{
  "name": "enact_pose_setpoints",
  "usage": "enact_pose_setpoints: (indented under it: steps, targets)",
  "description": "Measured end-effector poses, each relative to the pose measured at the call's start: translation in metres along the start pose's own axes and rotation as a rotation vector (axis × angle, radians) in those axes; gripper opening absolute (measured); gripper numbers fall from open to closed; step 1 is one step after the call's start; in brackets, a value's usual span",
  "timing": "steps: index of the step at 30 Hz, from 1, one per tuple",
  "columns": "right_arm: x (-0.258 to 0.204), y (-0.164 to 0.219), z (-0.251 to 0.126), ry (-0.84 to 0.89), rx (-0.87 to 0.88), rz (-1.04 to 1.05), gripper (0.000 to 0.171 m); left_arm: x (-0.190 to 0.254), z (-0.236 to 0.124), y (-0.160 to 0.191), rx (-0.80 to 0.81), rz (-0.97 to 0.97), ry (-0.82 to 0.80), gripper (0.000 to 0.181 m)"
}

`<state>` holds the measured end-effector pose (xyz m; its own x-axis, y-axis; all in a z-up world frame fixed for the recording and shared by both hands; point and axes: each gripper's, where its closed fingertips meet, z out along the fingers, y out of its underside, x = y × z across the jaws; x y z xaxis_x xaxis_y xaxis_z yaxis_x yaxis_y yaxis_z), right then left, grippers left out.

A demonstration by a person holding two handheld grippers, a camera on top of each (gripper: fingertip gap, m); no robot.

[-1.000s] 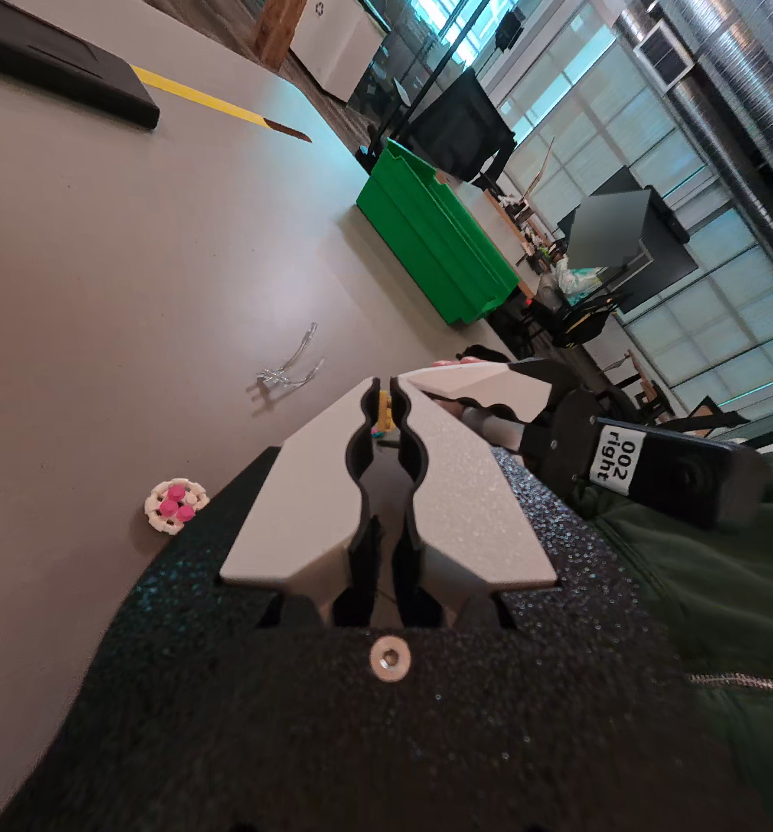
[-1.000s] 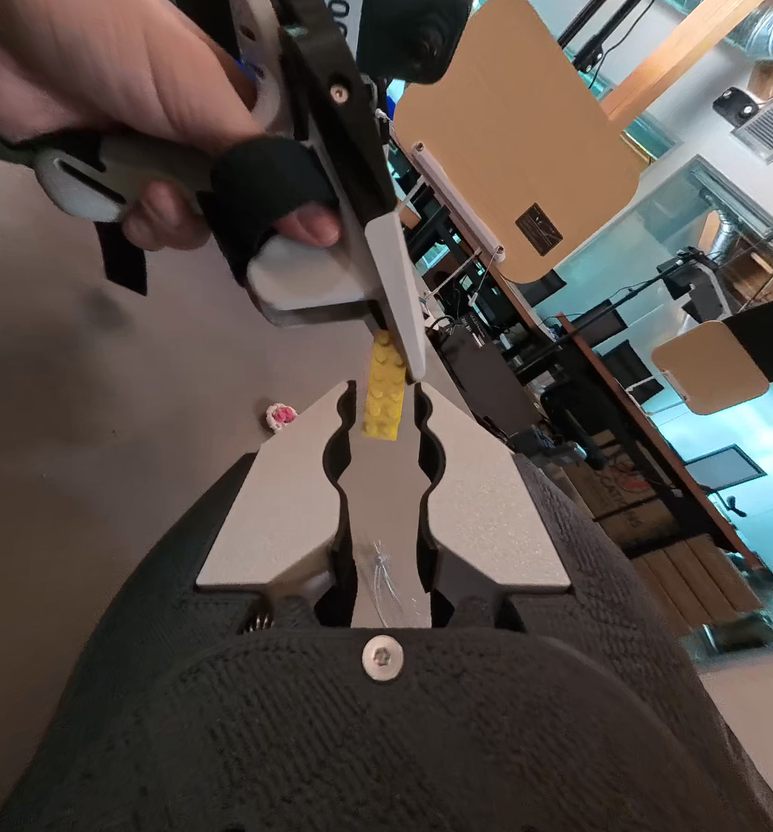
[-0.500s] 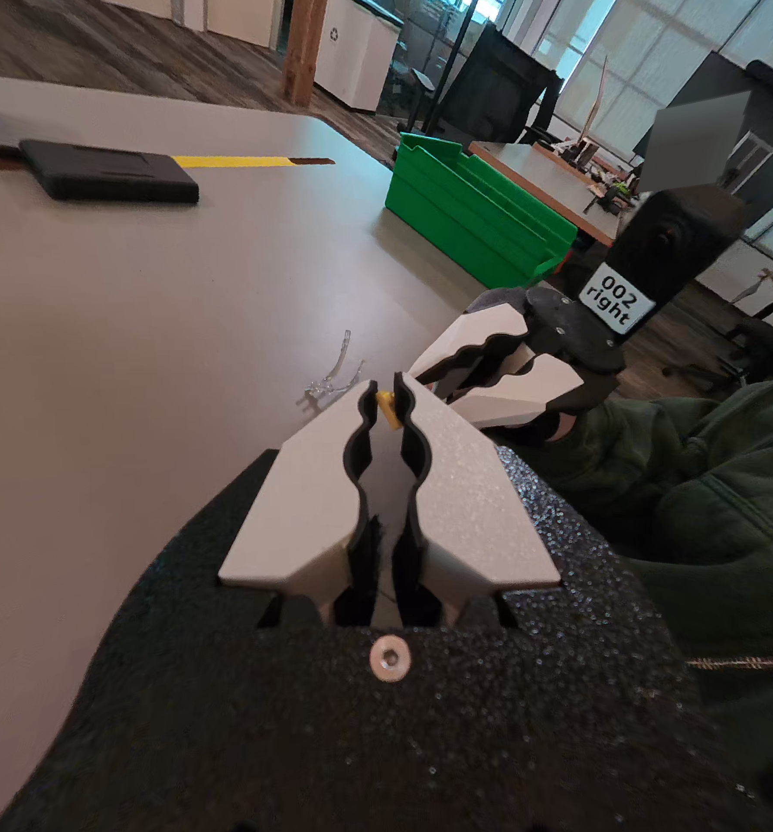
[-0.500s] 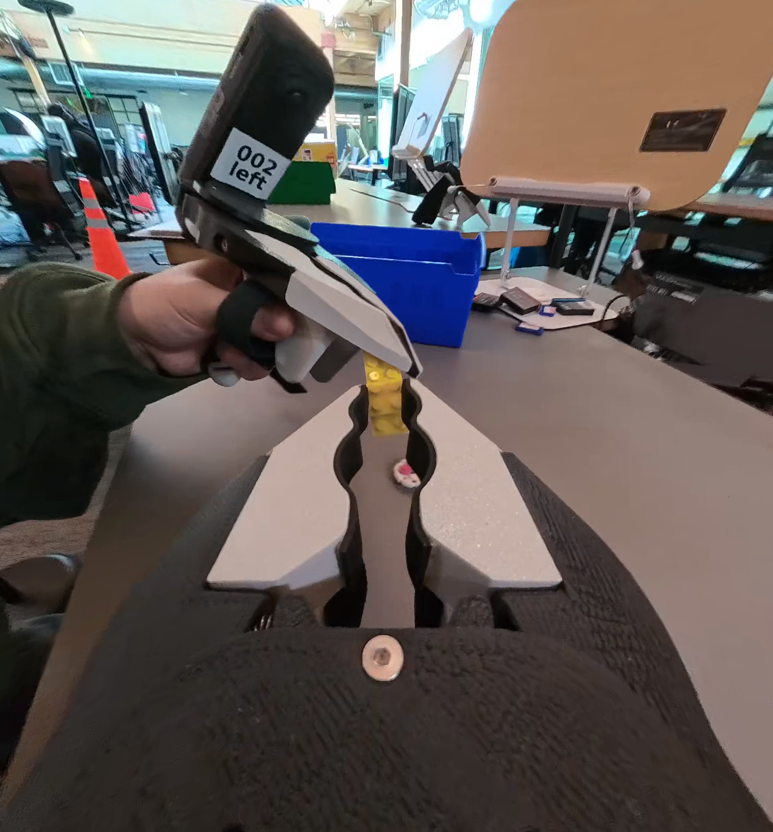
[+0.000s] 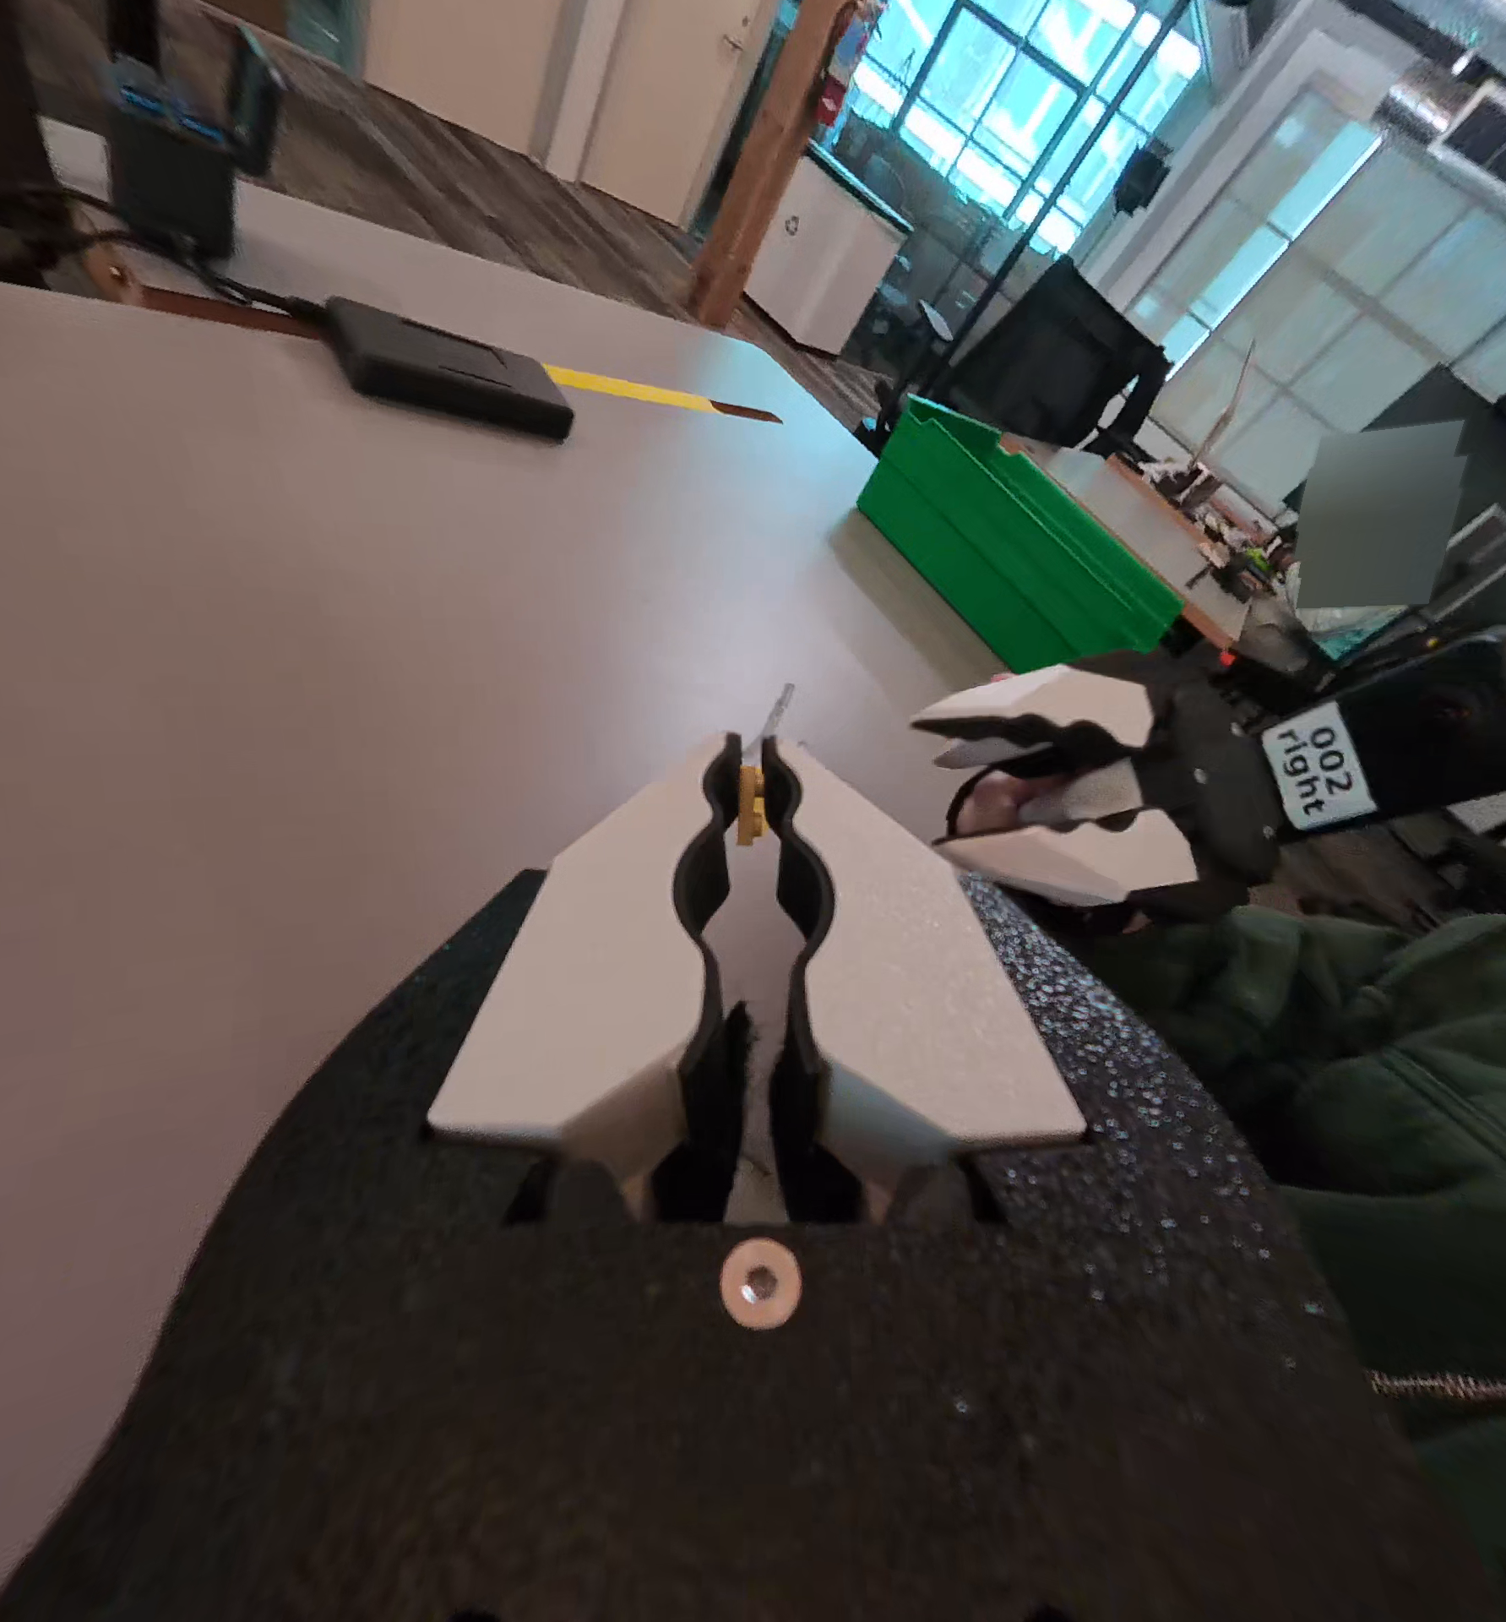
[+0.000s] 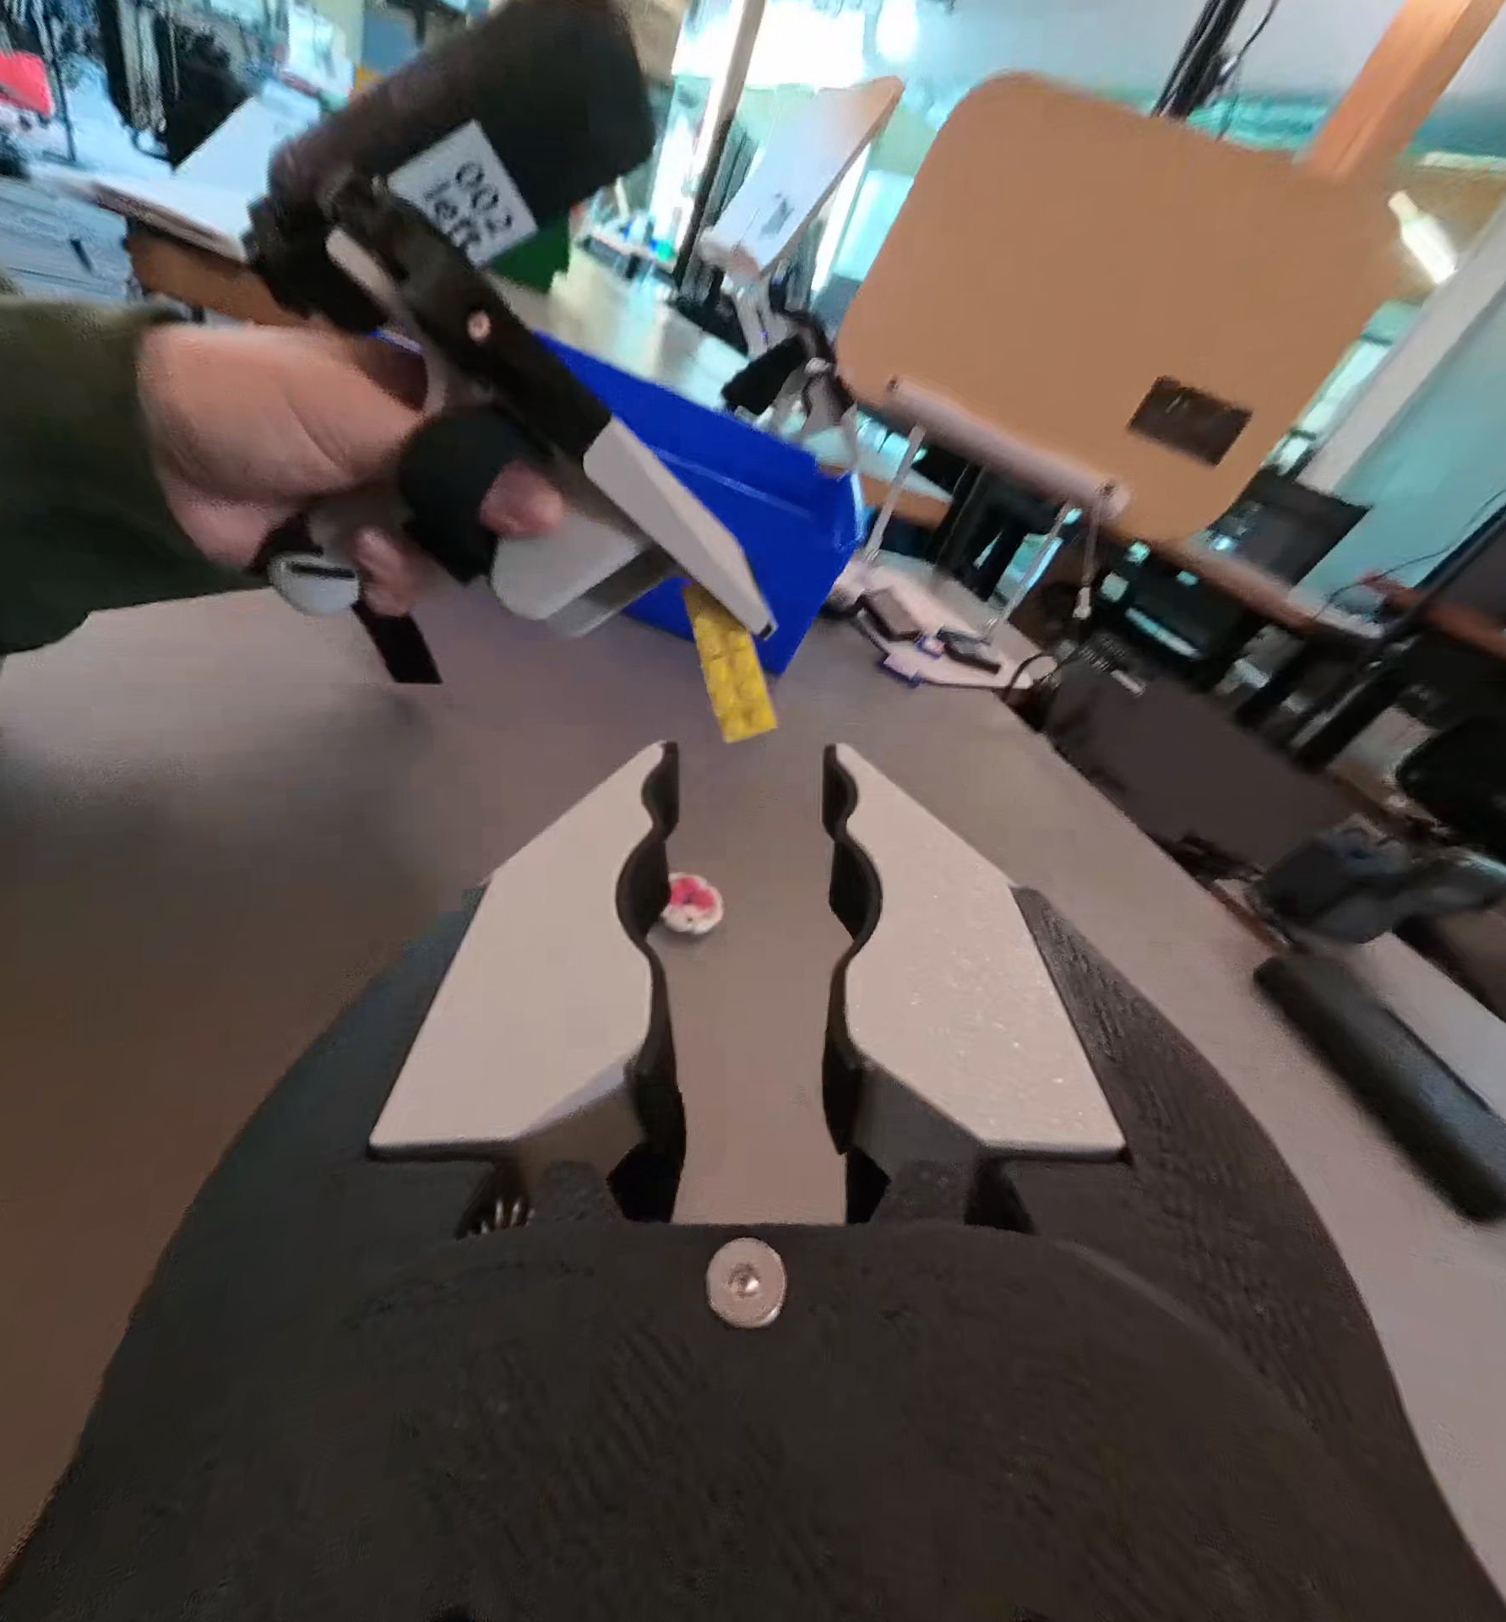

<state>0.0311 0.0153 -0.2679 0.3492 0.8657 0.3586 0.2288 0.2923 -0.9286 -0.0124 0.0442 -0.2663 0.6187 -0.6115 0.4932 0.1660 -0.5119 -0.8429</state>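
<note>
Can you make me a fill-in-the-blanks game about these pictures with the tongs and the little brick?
1. The left tongs are shut on a flat toy brick whose colour is ____.
2. The right tongs are ____ and hold nothing.
3. On the grey table, seen between the right tongs' fingers, lies a small round white piece with ____ studs.
4. The storage bin behind the left tongs is ____.

Missing words: yellow; open; pink; blue

Left gripper clamped — right gripper agape
</note>
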Motion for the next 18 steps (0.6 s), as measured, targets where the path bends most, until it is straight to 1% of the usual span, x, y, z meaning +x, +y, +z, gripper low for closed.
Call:
enact_pose_setpoints:
  steps: [1, 3, 7, 10, 13, 17, 18]
  targets:
    - [-0.003, 0.002, 0.002, -0.004, -0.017, -0.018, 0.033, 0.006, 0.003, 0.002, -0.015, 0.007, 0.013, 0.002]
    - [-0.007, 0.008, 0.006, 0.004, -0.062, -0.072, 0.031, 0.019, 0.012, 0.008, -0.046, 0.005, 0.052, 0.002]
    - [-0.004, 0.015, 0.009, 0.075, -0.131, -0.197, 0.017, 0.029, 0.027, 0.020, -0.096, -0.015, 0.071, 0.002]
    - [-0.001, 0.016, 0.008, 0.116, -0.152, -0.258, 0.019, 0.034, 0.031, 0.023, -0.099, -0.076, 0.111, 0.002]
    - [-0.002, 0.019, 0.009, 0.130, -0.194, -0.297, 0.015, 0.035, 0.035, 0.026, -0.105, -0.070, 0.101, 0.002]
    - [0.000, 0.014, 0.006, 0.149, -0.178, -0.289, 0.014, 0.041, 0.033, 0.021, -0.083, -0.063, 0.141, 0.002]
    - [0.002, 0.012, 0.006, 0.164, -0.173, -0.296, 0.014, 0.043, 0.032, 0.023, -0.099, -0.082, 0.166, 0.008]
